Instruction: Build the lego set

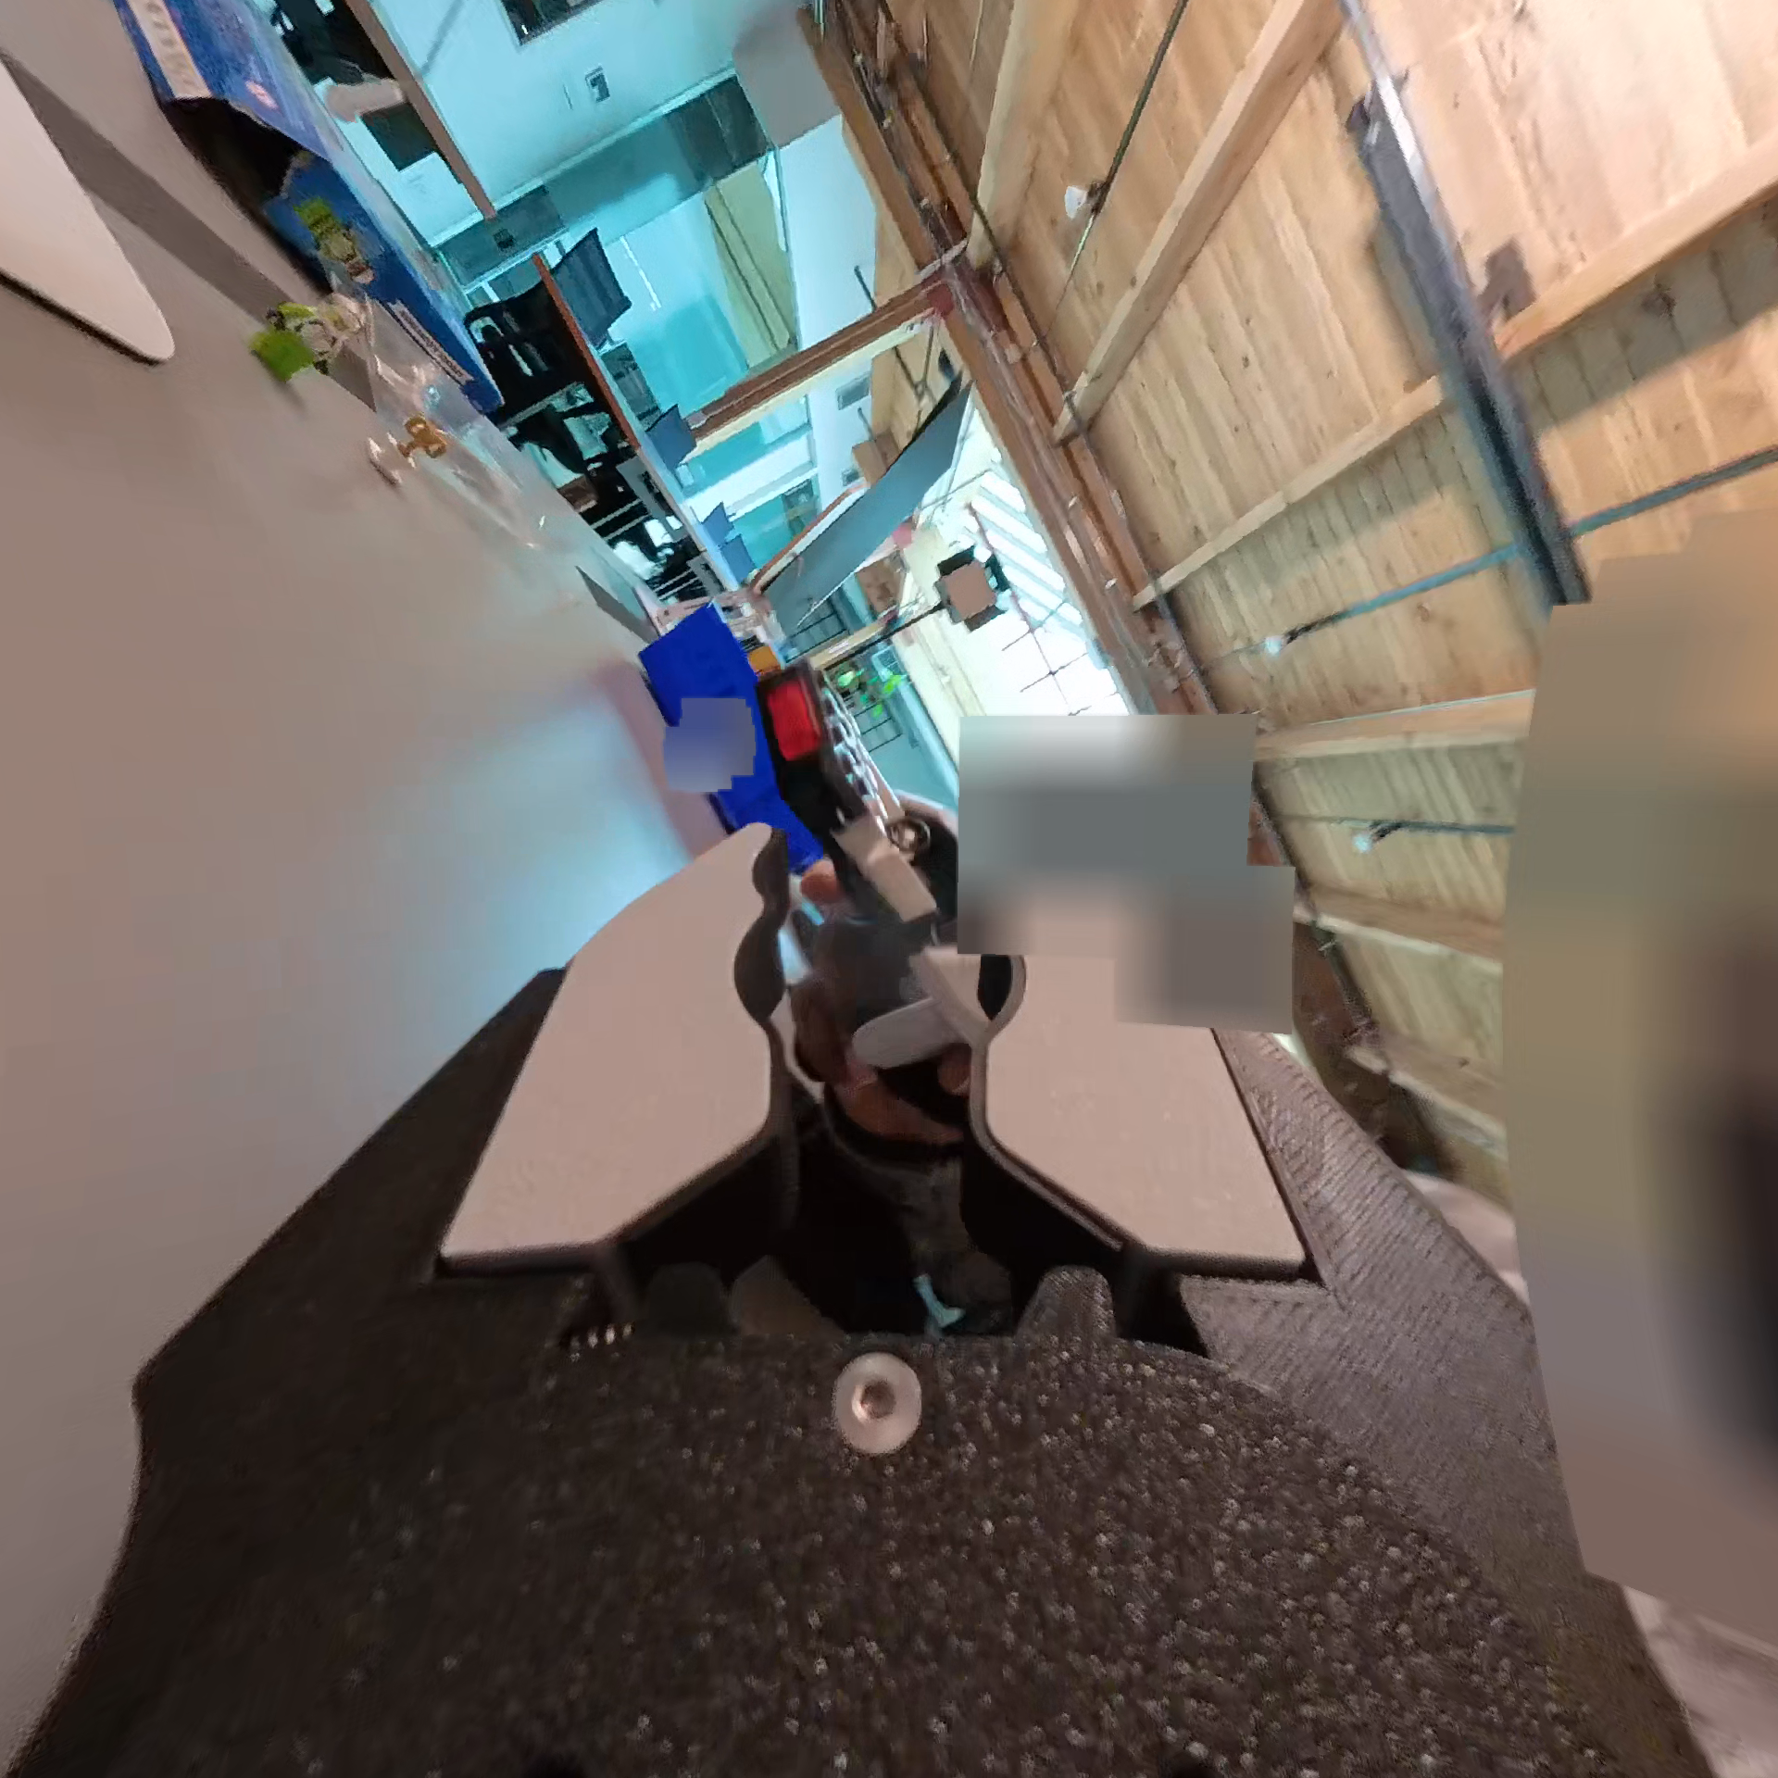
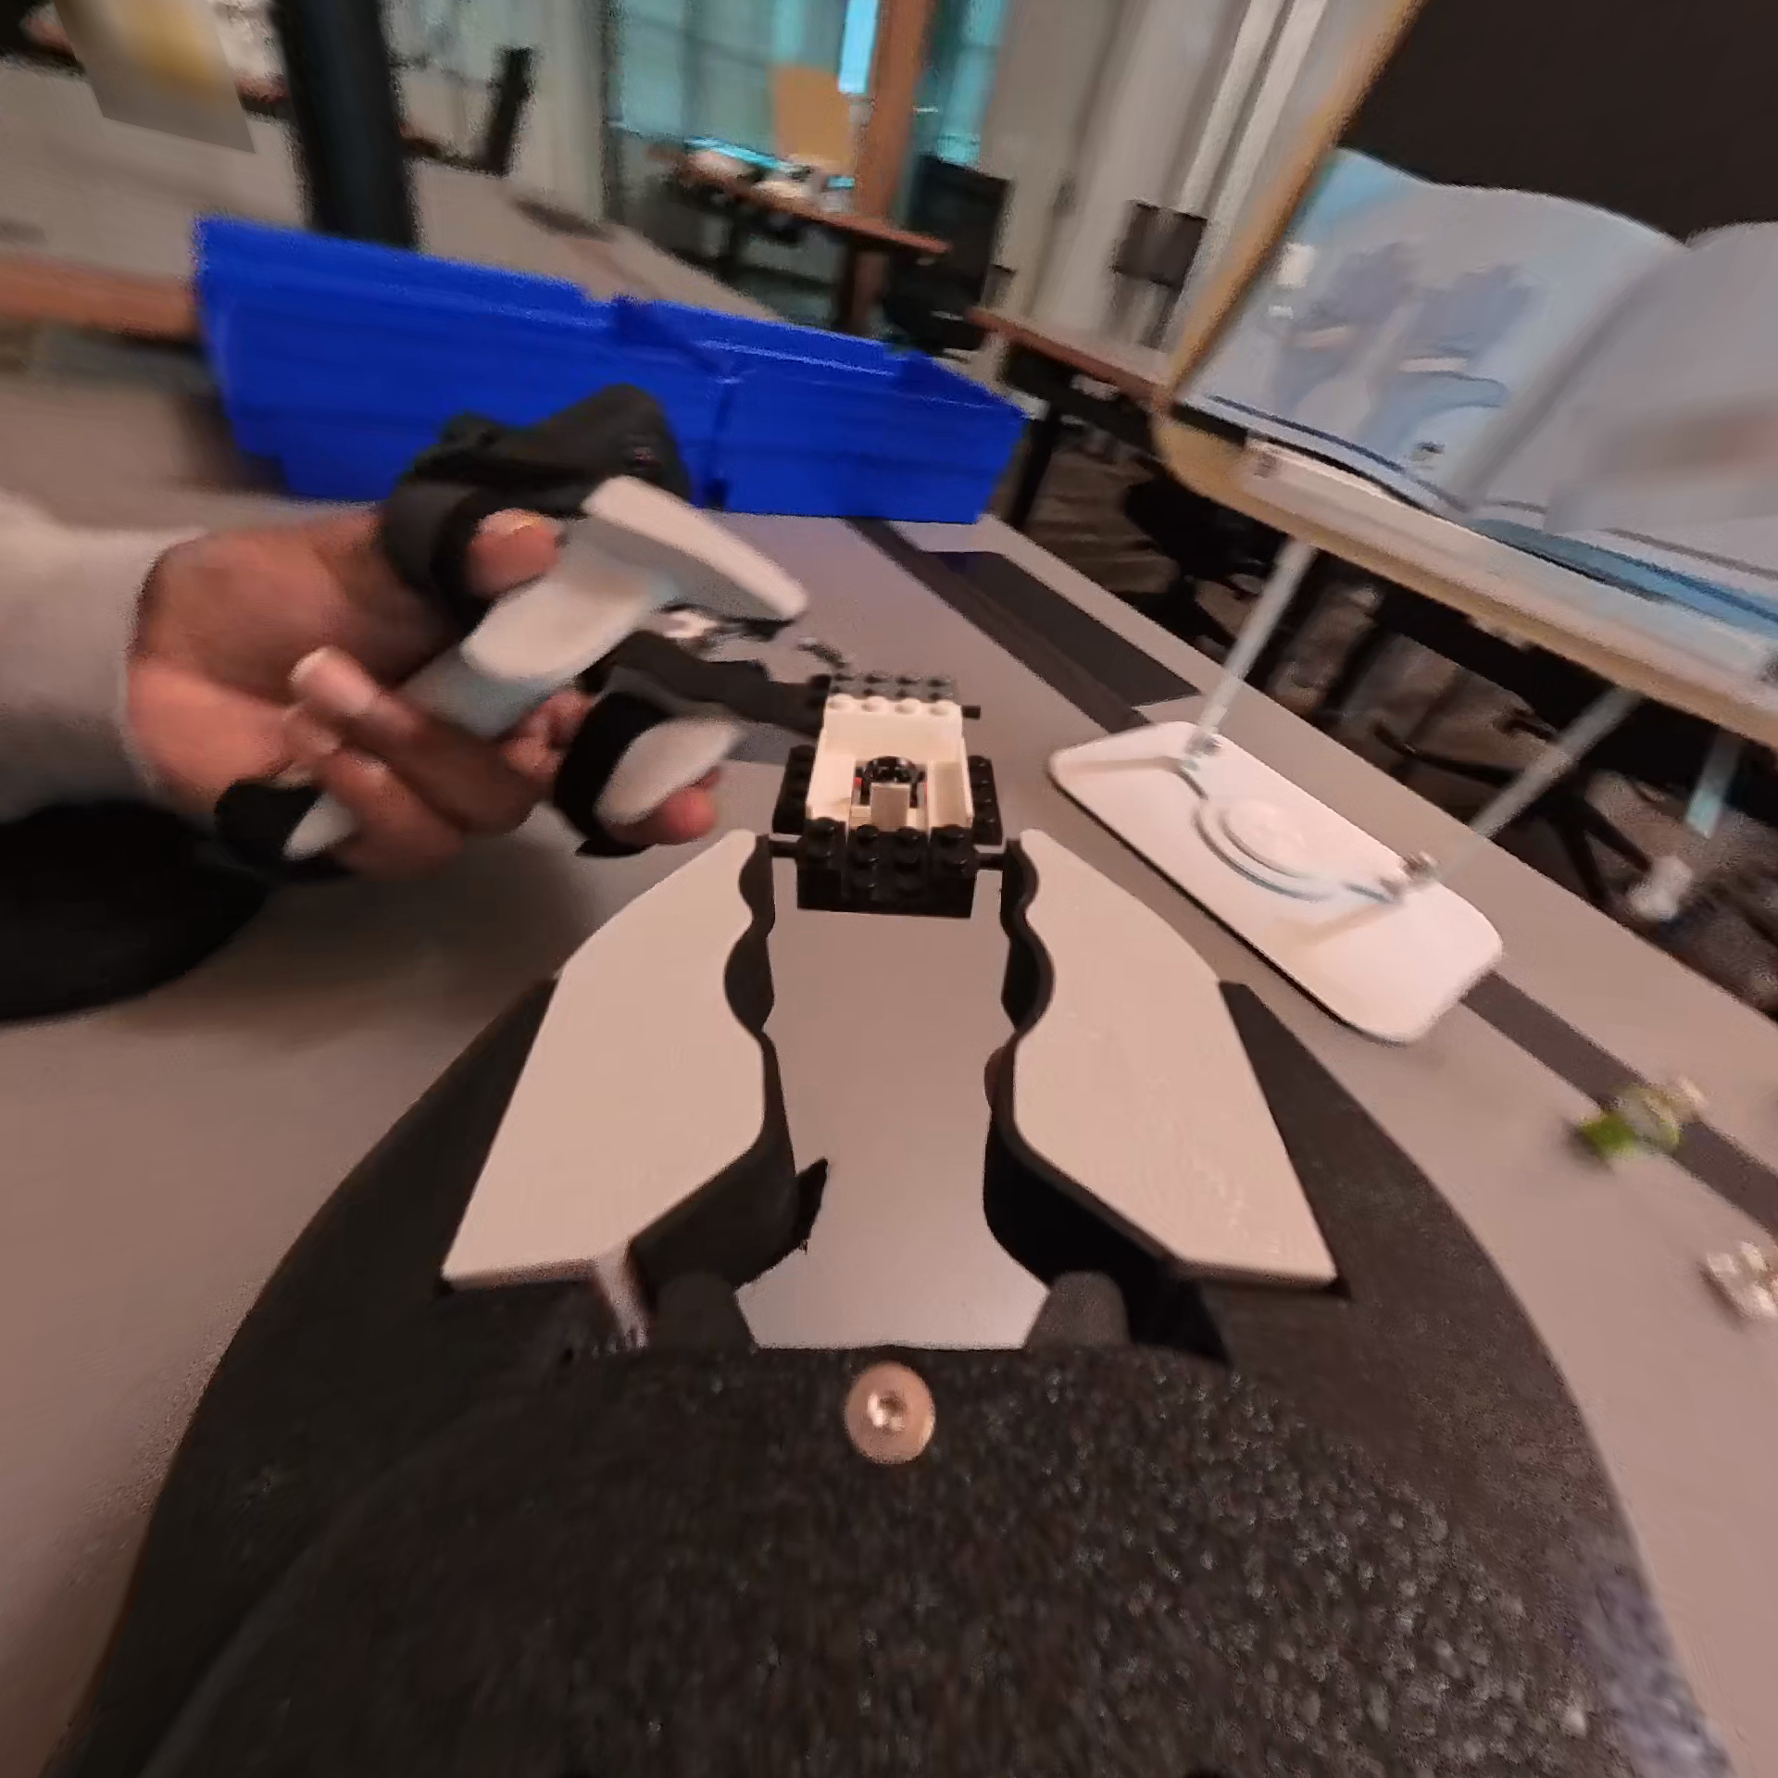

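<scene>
In the right wrist view my right gripper (image 2: 890, 851) is shut on a small black and white lego build (image 2: 890, 760), gripping its black base by the sides, above the grey table (image 2: 289, 1106). A person's hand (image 2: 289, 673) holds the other gripper's white and black handle (image 2: 596, 616) just left of the build. In the left wrist view my left gripper (image 1: 880, 914) is open and empty, lifted and rolled sideways, pointing towards a hand on a white handle (image 1: 895, 1039). The build is not seen in that view.
A white stand base (image 2: 1280, 866) holding an open instruction booklet (image 2: 1491, 385) is at the right. Blue bins (image 2: 577, 385) stand at the back. Loose green (image 2: 1636, 1126) and white (image 2: 1746, 1284) pieces lie at the right. In the left wrist view, green pieces (image 1: 284, 337) and a blue box (image 1: 366, 241) show. My right fingertips sit around 5 centimeters from my left ones.
</scene>
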Demonstrator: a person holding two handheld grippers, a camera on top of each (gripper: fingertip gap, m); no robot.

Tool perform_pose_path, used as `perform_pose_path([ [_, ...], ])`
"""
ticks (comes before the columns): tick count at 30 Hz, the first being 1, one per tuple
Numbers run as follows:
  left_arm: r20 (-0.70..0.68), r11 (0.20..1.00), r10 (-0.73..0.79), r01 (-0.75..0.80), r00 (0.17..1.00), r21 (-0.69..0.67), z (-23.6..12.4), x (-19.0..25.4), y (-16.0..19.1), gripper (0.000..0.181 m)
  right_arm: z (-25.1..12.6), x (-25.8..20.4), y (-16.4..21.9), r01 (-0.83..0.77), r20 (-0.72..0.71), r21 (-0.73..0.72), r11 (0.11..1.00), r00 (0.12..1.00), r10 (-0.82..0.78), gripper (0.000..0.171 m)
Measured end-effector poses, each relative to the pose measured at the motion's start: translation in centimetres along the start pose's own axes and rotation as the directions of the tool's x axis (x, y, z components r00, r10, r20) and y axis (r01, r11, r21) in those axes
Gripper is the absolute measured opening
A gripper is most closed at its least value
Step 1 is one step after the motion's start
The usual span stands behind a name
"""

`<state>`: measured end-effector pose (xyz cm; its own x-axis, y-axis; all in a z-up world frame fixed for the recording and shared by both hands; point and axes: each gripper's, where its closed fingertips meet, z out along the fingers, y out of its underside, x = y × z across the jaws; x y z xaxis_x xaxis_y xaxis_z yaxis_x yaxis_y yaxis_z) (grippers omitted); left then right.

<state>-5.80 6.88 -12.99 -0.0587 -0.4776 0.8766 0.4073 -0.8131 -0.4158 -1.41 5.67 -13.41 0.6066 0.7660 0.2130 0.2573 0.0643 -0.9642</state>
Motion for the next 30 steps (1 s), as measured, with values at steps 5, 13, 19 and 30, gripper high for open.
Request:
perform_pose_path([
  [5, 0.066, 0.995, 0.074, -0.069, 0.995, -0.075, 2.0, -0.5, 2.7, 0.03, -1.2, 0.2, -0.1, -0.082, -0.166, 0.02, 0.996, 0.982, 0.084, 0.046],
  [13, 0.044, 0.986, -0.151, 0.154, 0.987, -0.07, 2.5, -1.5, 4.1, 0.026, -2.7, 0.7, -0.8, -0.077, -0.266, 0.076, 0.994, 0.959, 0.095, 0.045],
  [19, -0.091, 0.965, -0.256, 0.249, 0.962, -0.084, 3.1, 0.6, 4.5, 0.025, -2.5, 0.0, -1.0, -0.013, -0.26, 0.088, 0.996, 0.965, 0.035, 0.045],
  [30, -0.071, 0.836, -0.028, -0.016, 0.997, -0.548, 0.0, -0.1, 6.1, 0.005, -3.6, -1.0, -2.0, 0.193, 0.26, -0.053, 0.98, 0.95, -0.173, 0.046],
])
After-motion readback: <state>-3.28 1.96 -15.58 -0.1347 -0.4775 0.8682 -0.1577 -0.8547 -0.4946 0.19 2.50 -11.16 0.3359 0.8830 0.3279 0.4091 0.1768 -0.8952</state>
